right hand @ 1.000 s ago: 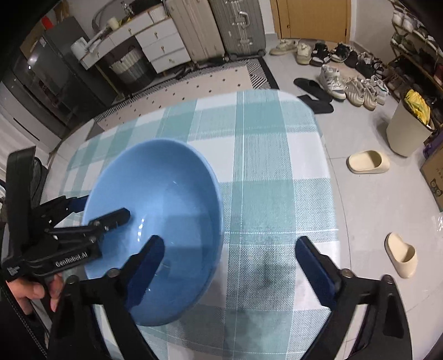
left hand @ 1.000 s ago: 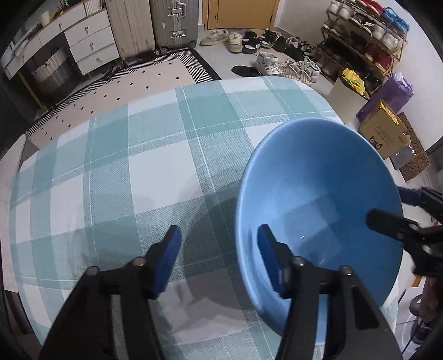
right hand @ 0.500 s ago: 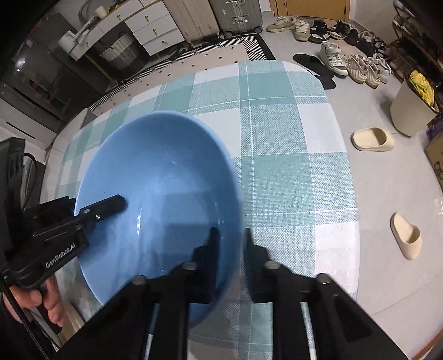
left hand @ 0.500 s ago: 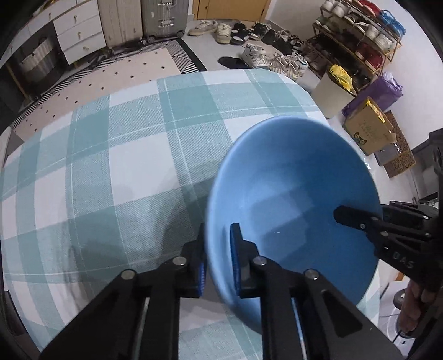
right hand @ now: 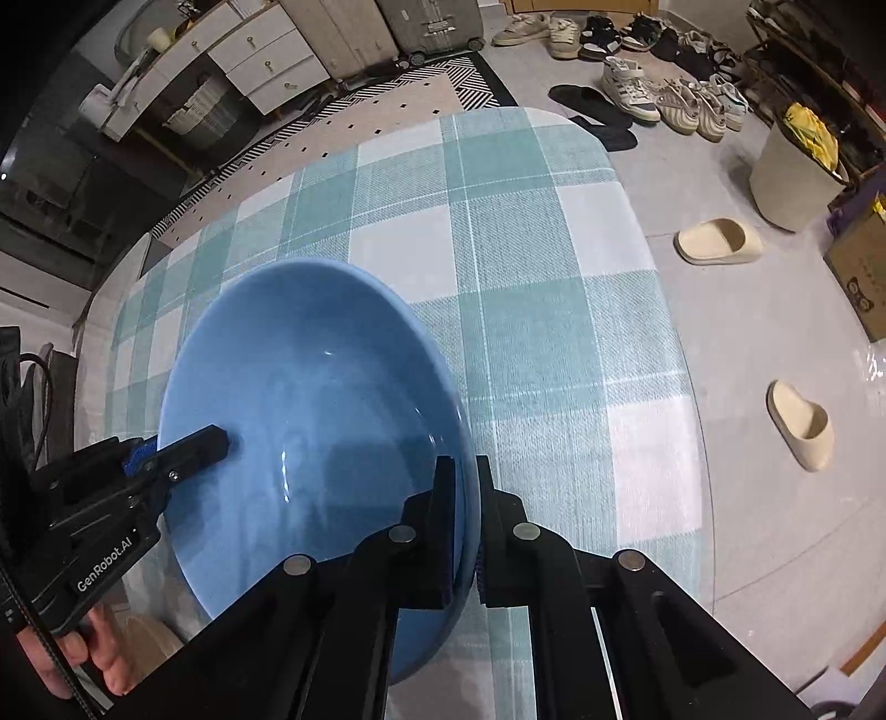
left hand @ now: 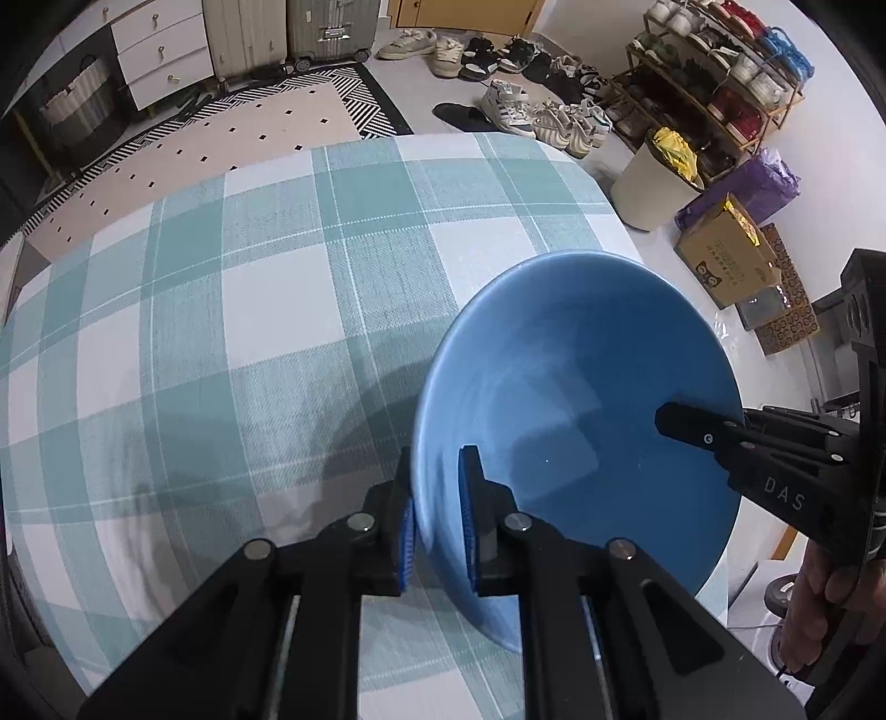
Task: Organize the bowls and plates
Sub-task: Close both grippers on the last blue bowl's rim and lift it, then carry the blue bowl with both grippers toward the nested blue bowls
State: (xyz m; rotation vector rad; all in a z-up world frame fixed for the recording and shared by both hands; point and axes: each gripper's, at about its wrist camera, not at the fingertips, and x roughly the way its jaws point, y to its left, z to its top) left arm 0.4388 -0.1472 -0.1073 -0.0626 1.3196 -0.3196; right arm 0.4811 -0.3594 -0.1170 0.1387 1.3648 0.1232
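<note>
Glossy blue ceramic bowl (left hand: 576, 399) over the teal-checked tablecloth (left hand: 232, 310); underside hidden. Left gripper (left hand: 437, 498) and right gripper (right hand: 465, 515) each clamp opposite rims (floor shoes (left hand: 559, 119) beyond).

A desk (left hand: 277, 310) under a teal-and-white checked cloth fills the foreground. Beyond it lies a beige rug (left hand: 221, 138) with a black-and-white striped border on a pale tiled floor (right hand: 775, 332). White drawers (left hand: 160, 55) and two suitcases (left hand: 332, 27) stand along the far wall beside a wooden door (left hand: 459, 8). Shoes (left hand: 498, 55) are scattered near a loaded shoe rack (left hand: 720, 72). A white bin (left hand: 653, 183), a cardboard box (left hand: 725, 260) and two cream slippers (right hand: 720, 241) sit at the right.
</note>
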